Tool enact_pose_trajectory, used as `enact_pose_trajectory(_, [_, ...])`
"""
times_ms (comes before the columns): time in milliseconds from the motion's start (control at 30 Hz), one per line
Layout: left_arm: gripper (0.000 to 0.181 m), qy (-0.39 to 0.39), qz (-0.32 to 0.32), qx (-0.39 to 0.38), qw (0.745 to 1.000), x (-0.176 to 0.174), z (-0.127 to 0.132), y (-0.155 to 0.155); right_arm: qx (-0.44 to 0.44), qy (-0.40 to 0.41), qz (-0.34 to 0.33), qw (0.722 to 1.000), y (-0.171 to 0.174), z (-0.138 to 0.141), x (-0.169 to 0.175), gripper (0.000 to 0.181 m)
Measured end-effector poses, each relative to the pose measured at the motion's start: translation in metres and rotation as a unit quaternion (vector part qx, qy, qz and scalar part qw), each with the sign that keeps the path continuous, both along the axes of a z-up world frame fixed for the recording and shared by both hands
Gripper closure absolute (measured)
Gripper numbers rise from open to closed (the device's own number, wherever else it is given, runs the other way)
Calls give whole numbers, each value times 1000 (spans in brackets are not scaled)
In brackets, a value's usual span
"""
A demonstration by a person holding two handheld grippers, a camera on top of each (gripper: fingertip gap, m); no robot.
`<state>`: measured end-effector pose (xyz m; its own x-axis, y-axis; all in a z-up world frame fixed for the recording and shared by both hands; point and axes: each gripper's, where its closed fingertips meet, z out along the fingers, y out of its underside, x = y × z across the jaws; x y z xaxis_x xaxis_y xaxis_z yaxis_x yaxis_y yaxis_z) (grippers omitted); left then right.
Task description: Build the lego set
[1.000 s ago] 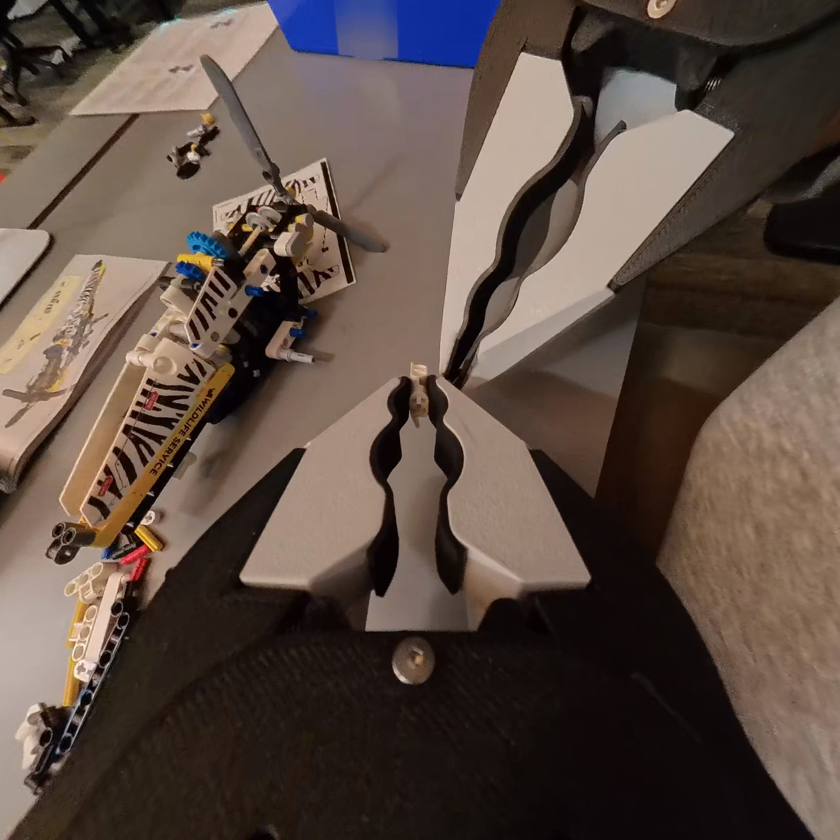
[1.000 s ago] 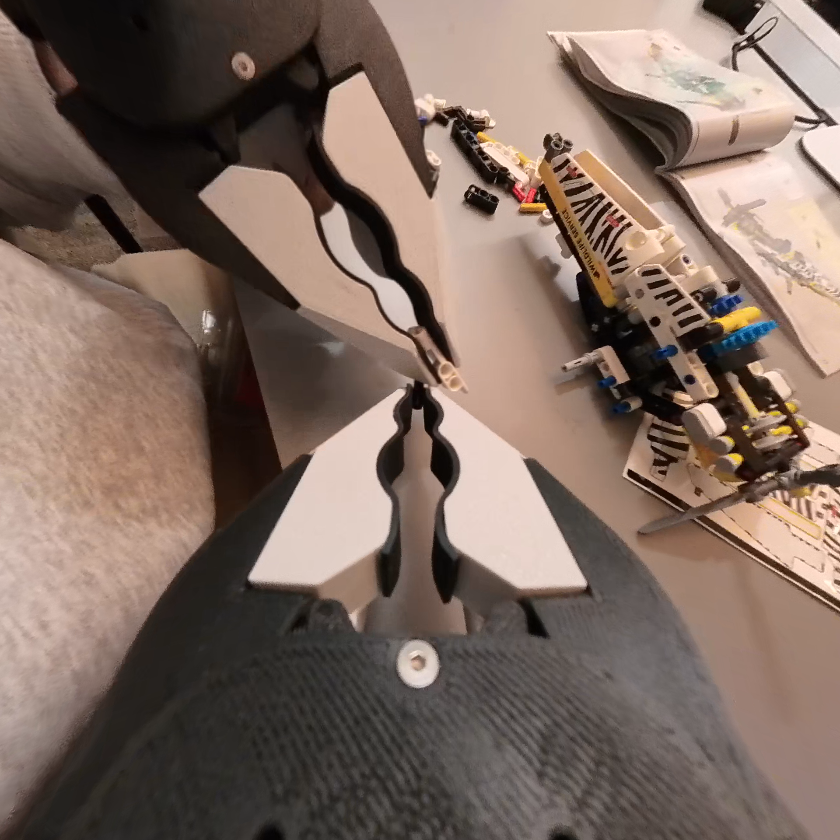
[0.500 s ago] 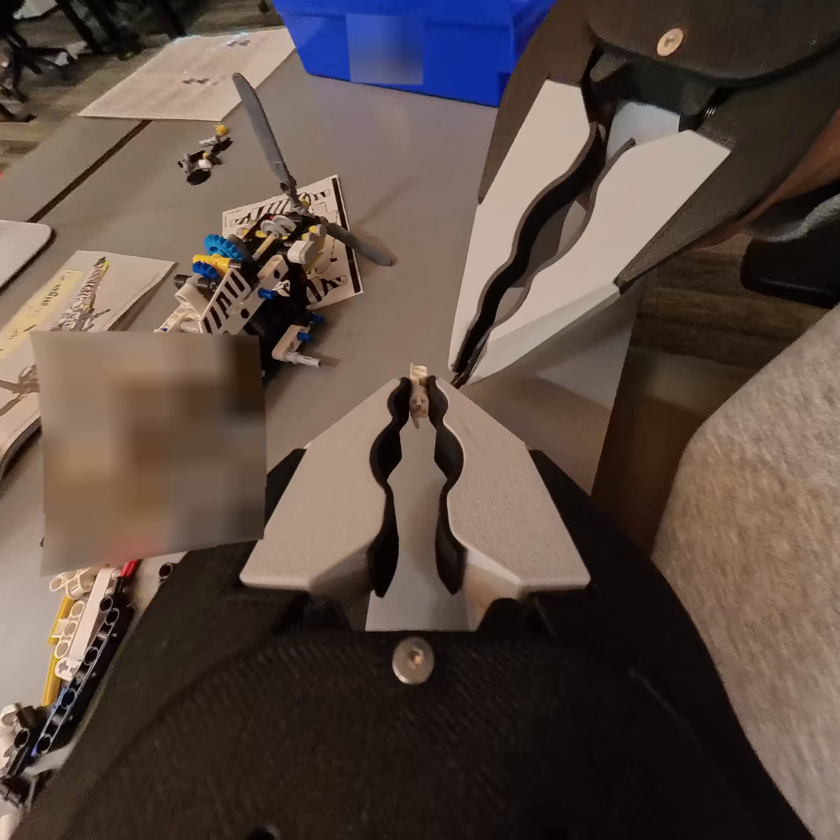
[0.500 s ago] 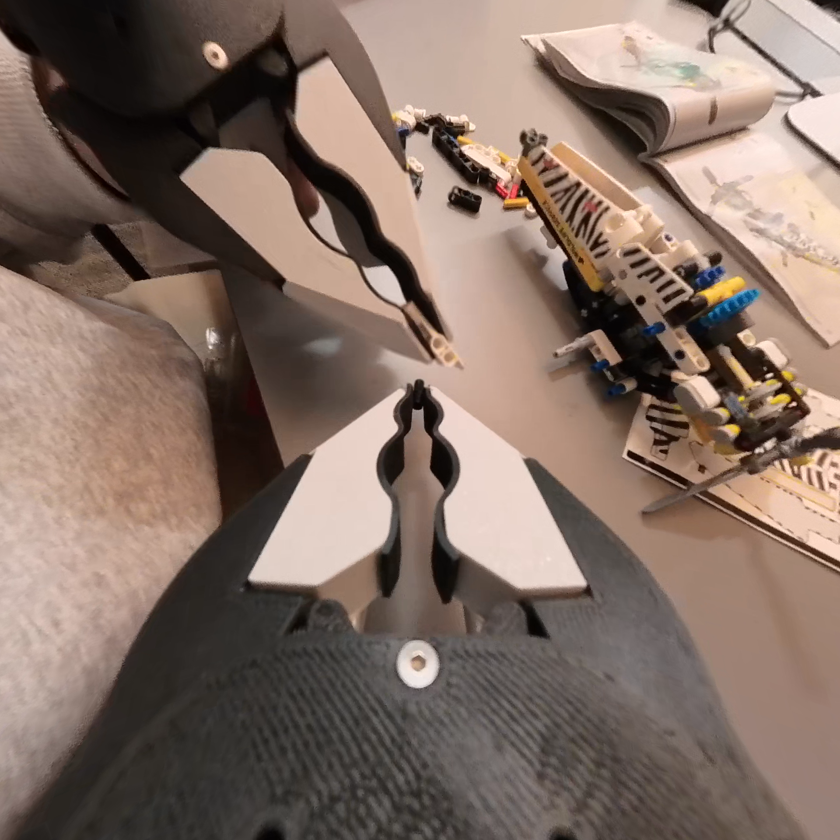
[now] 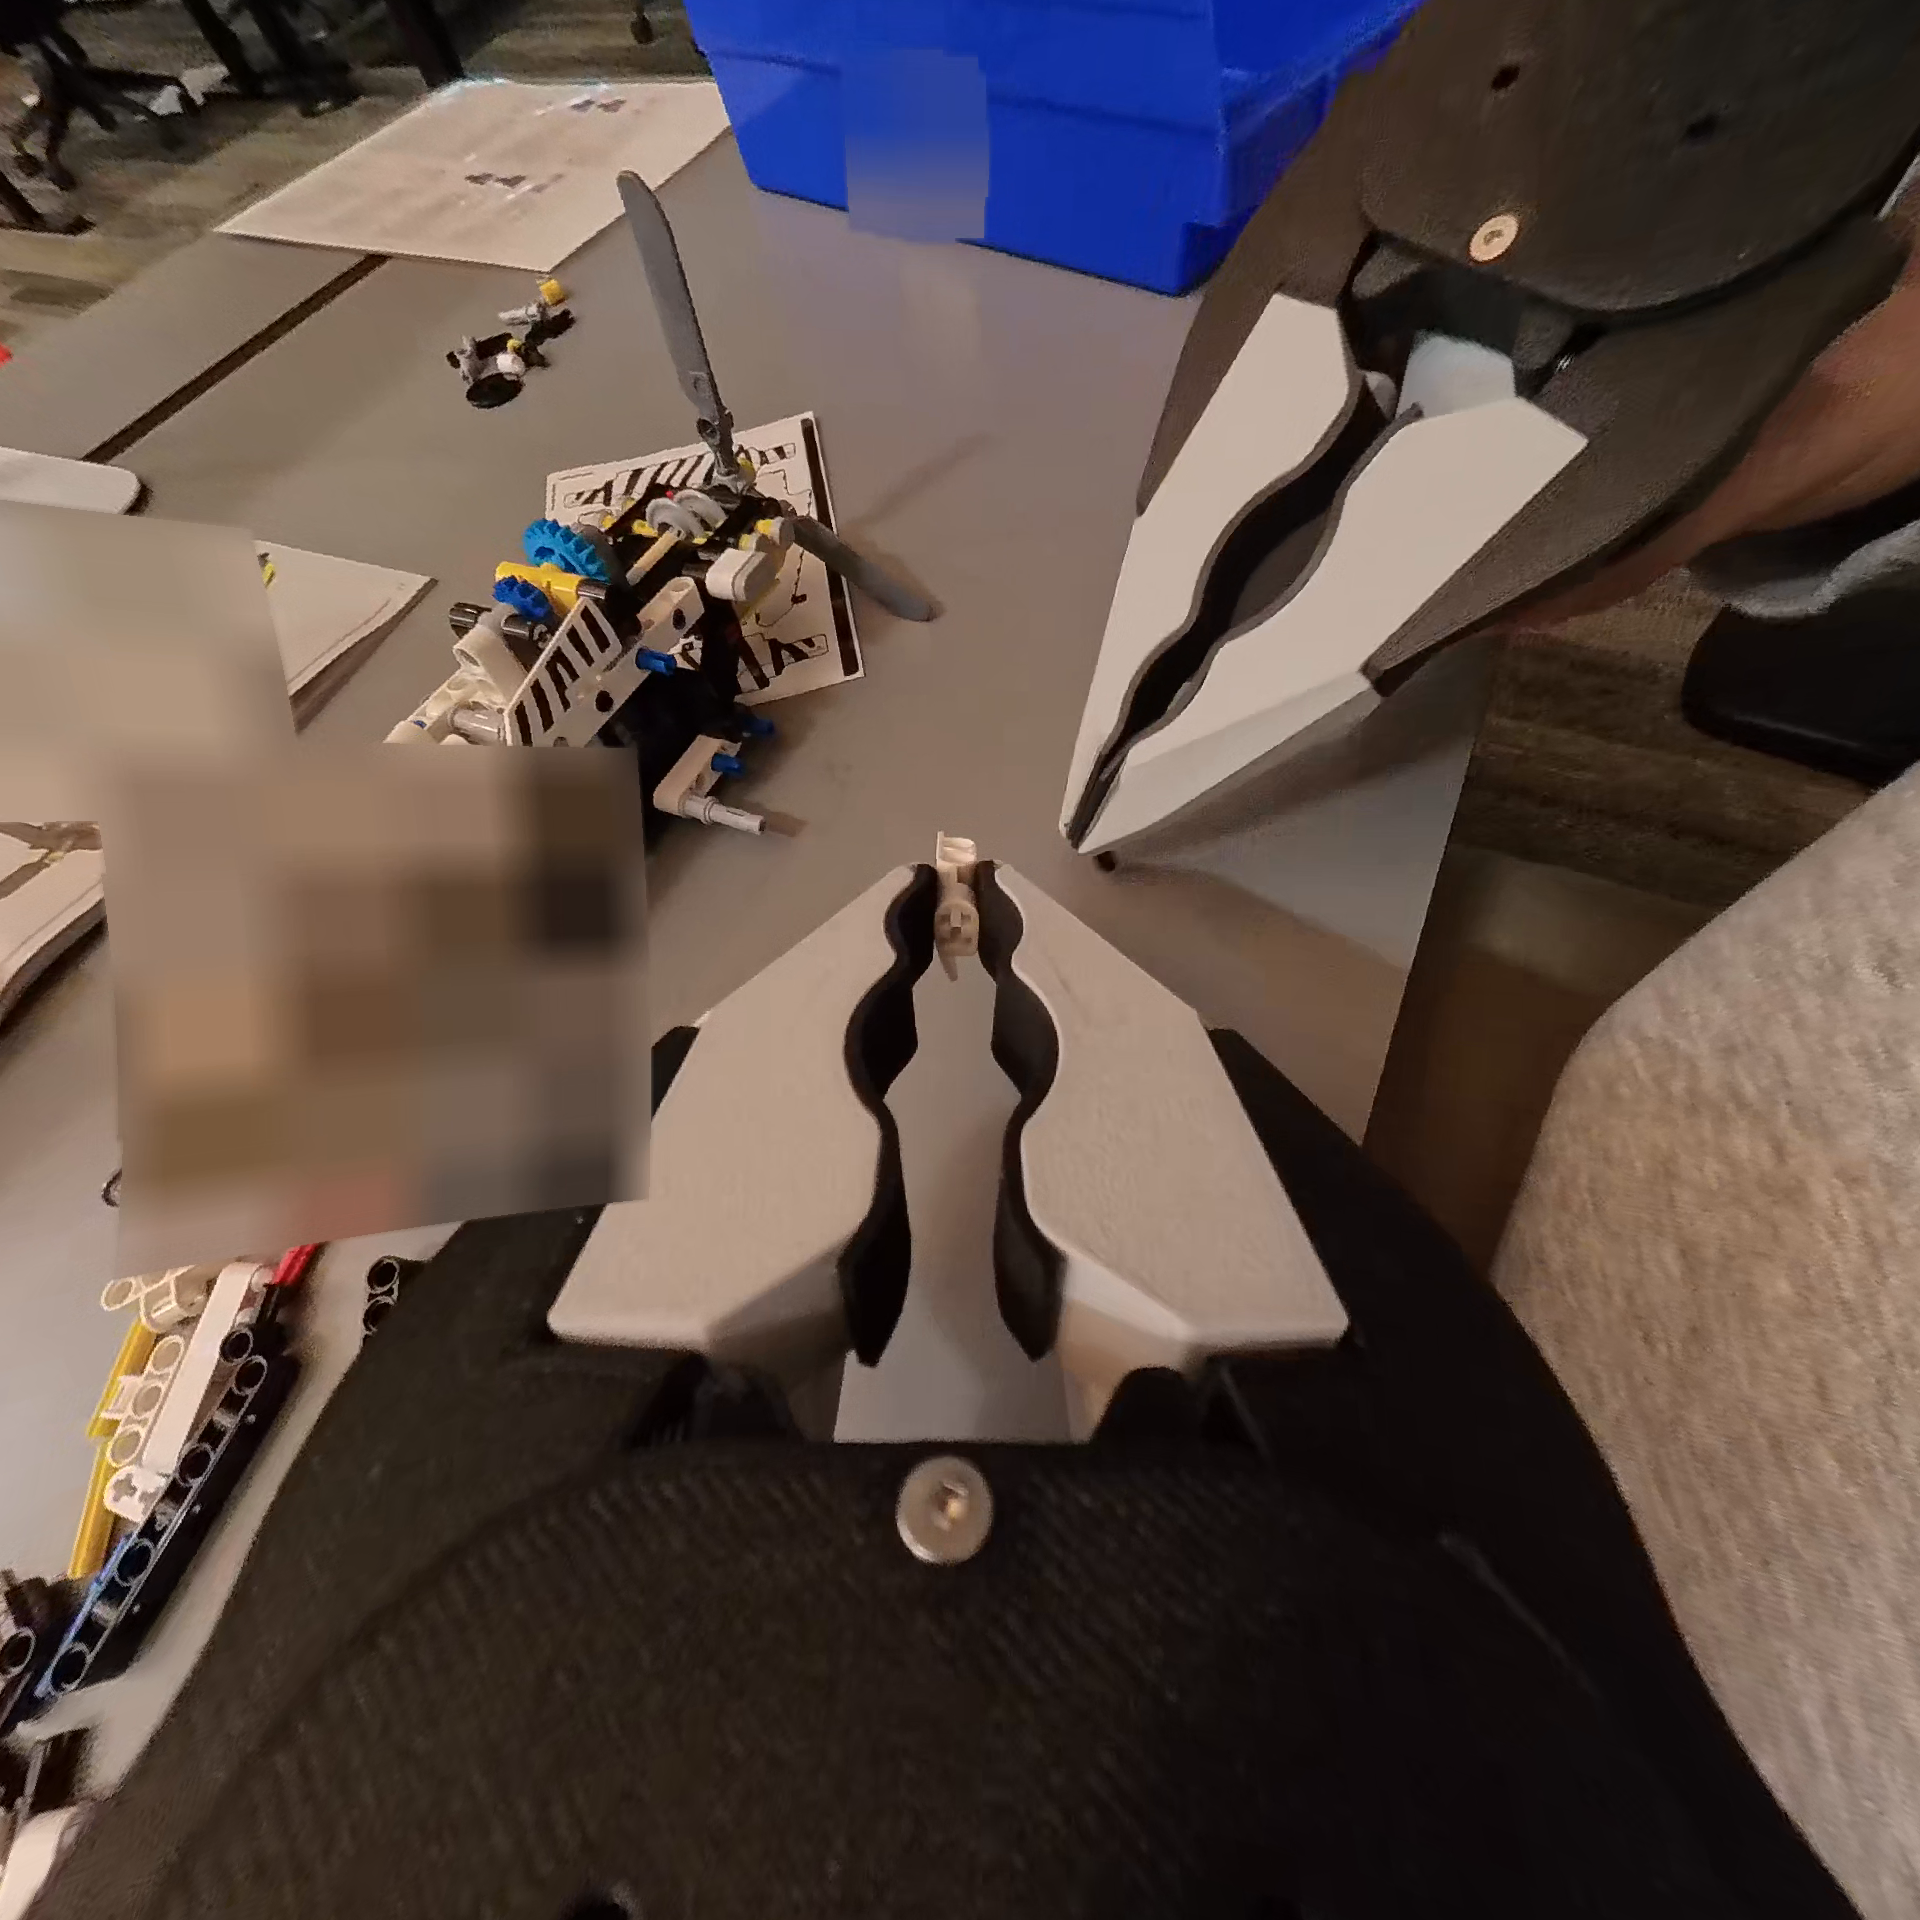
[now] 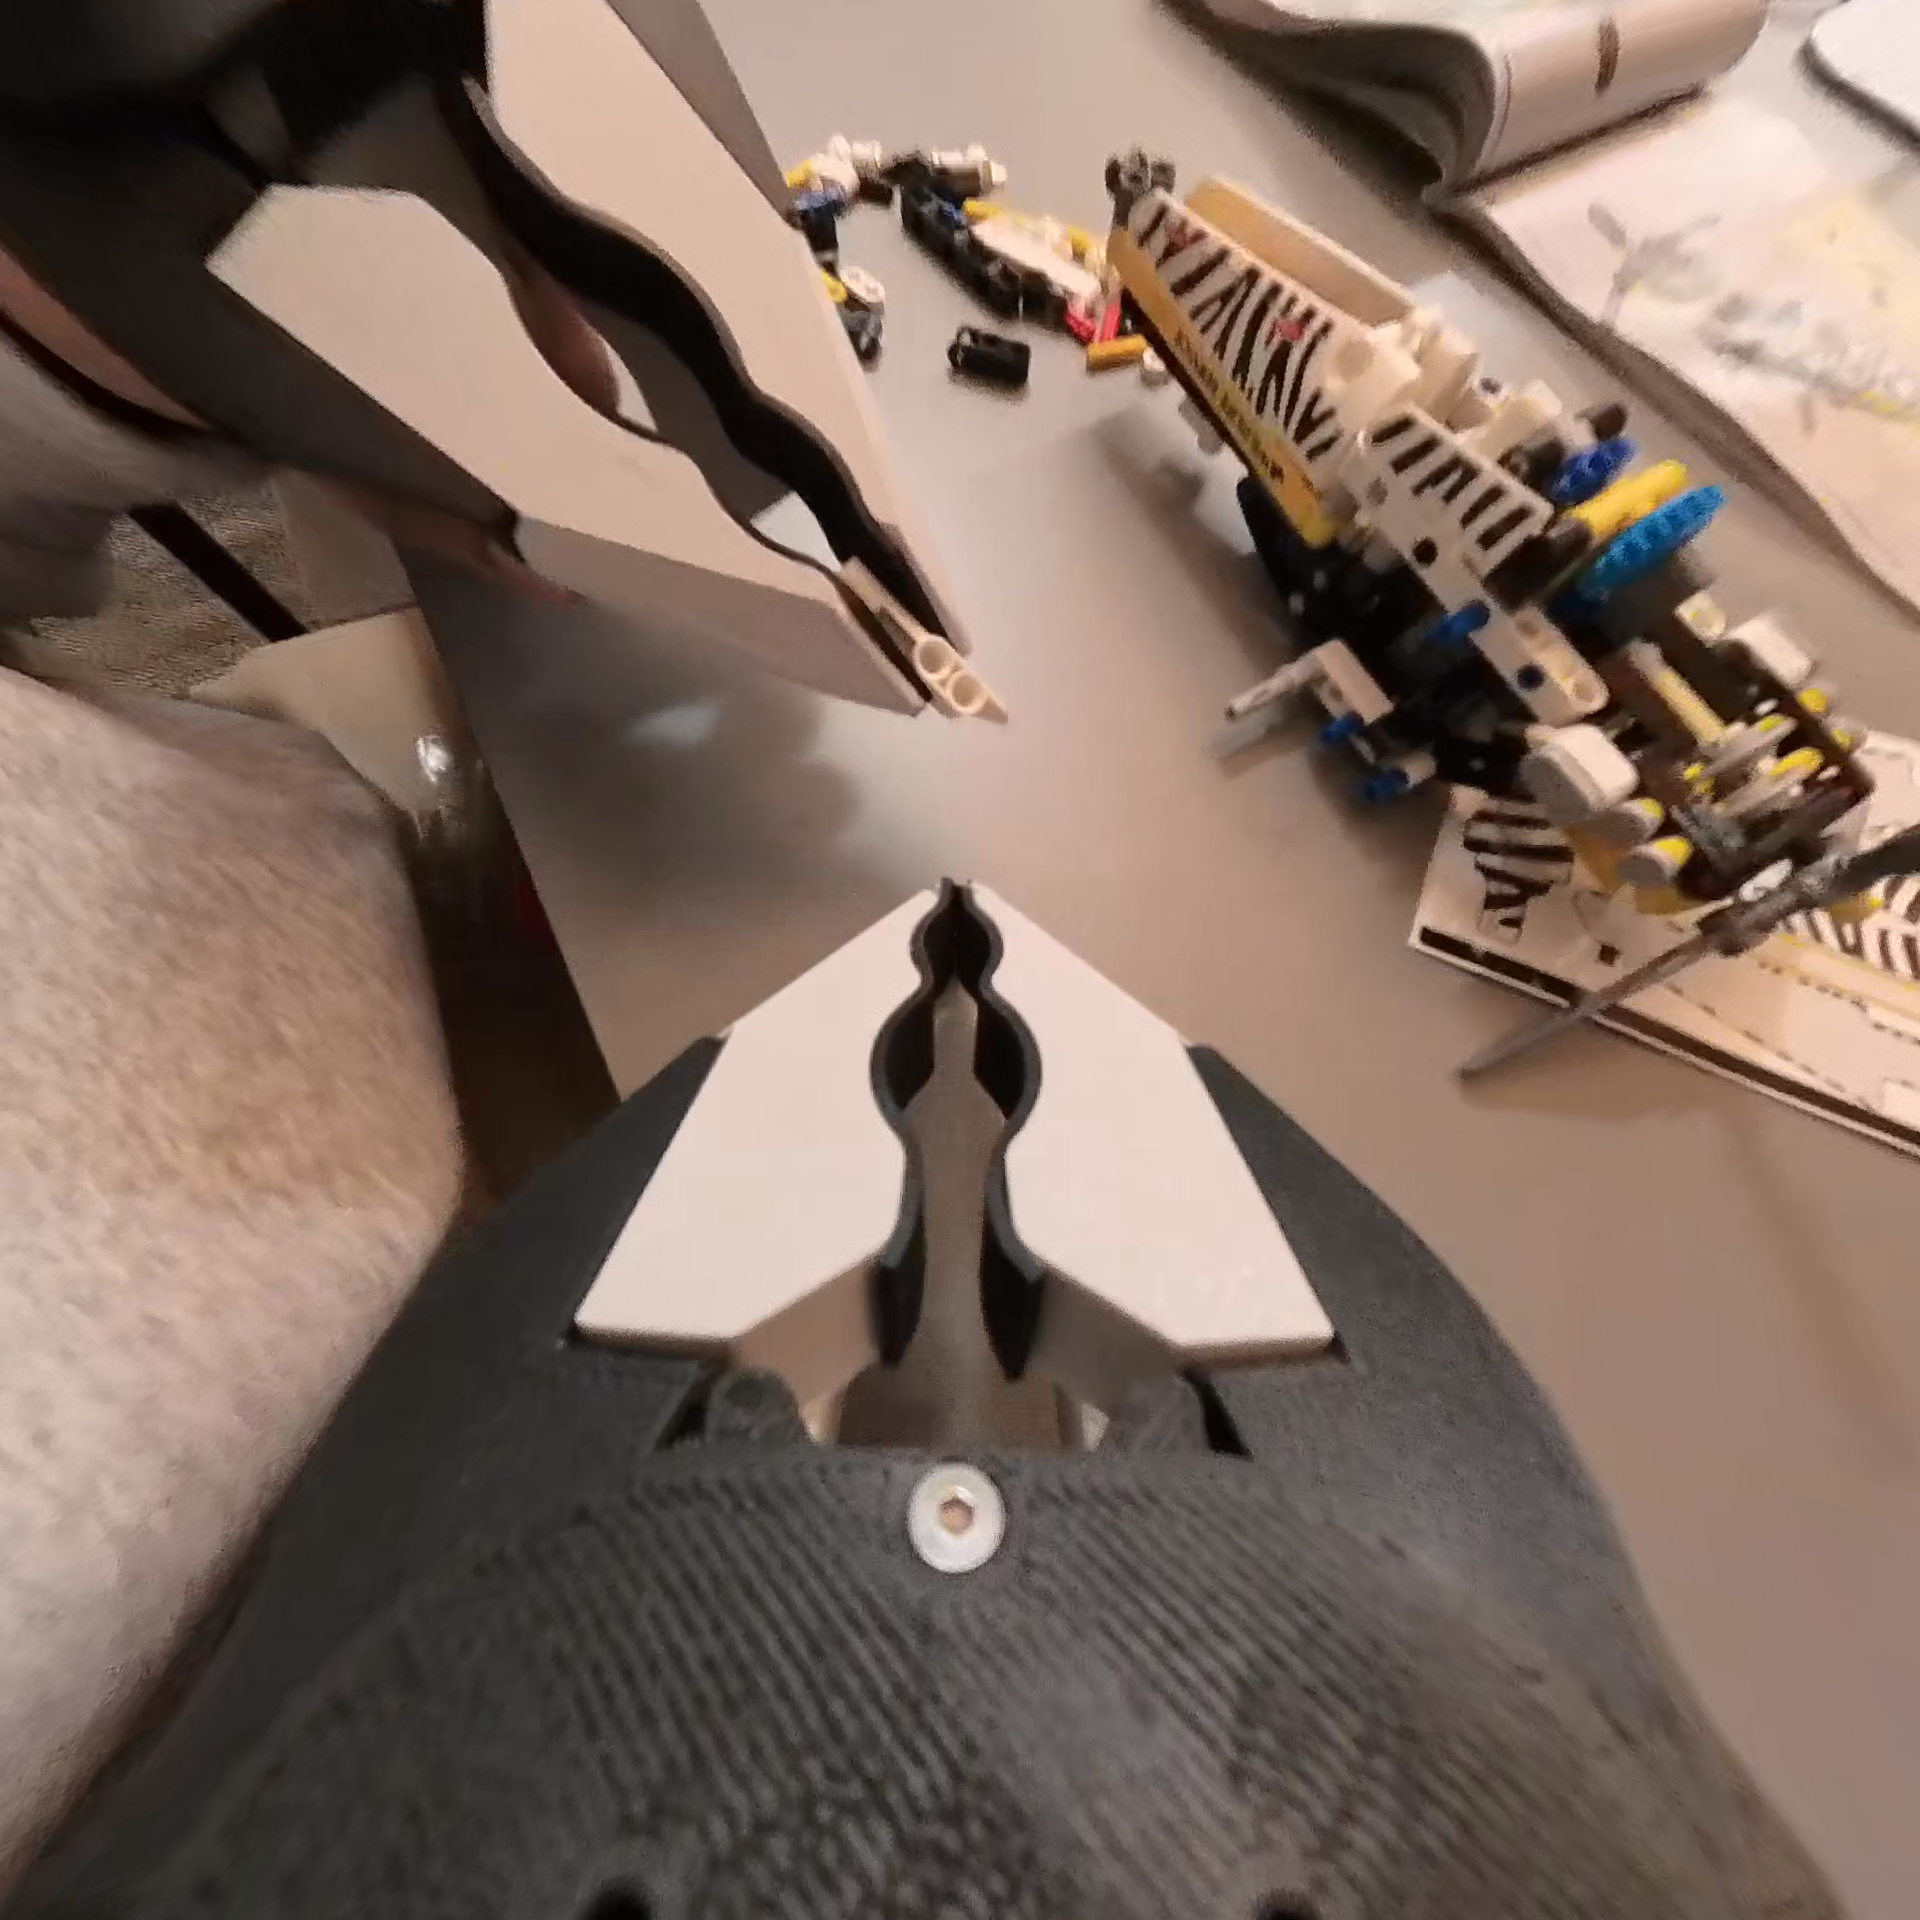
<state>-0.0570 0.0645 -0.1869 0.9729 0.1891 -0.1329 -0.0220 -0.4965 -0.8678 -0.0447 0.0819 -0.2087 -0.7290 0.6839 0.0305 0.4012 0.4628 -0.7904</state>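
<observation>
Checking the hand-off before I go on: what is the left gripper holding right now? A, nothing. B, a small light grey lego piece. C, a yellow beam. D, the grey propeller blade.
B: the left gripper is shut on a small light grey lego piece at its tips.

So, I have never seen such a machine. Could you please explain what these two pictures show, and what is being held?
No robot here: a person holds a two-finger gripper in each hand, each carrying a forward-looking camera. The left gripper, seen in its own view, is shut on a small pale lego piece. The right gripper is shut with nothing visible in it. On the grey table lie a half-built zebra-striped lego model with a propeller, loose parts, instruction booklets and a blue bin.
</observation>
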Motion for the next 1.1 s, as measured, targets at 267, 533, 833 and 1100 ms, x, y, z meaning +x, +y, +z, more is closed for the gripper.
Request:
enact_pose_trajectory(267, [174,13,0,-18,1000,1,-5,1,-6,-4,-29,1000,15,-1,-2,181])
enact_pose_trajectory(533, [174,22,-5,-33,999,3,-9,3,-2,-35,-68,997,48,-6,8,171])
enact_pose_trajectory(833, [174,26,-5,-37,999,3,-11,3,2,-30,-121,992,52,-18,4,173])
enact_pose_trajectory(1100, [174,30,-8,-41,999,5,-12,4,6,-29,-116,993,47,-18,6,181])
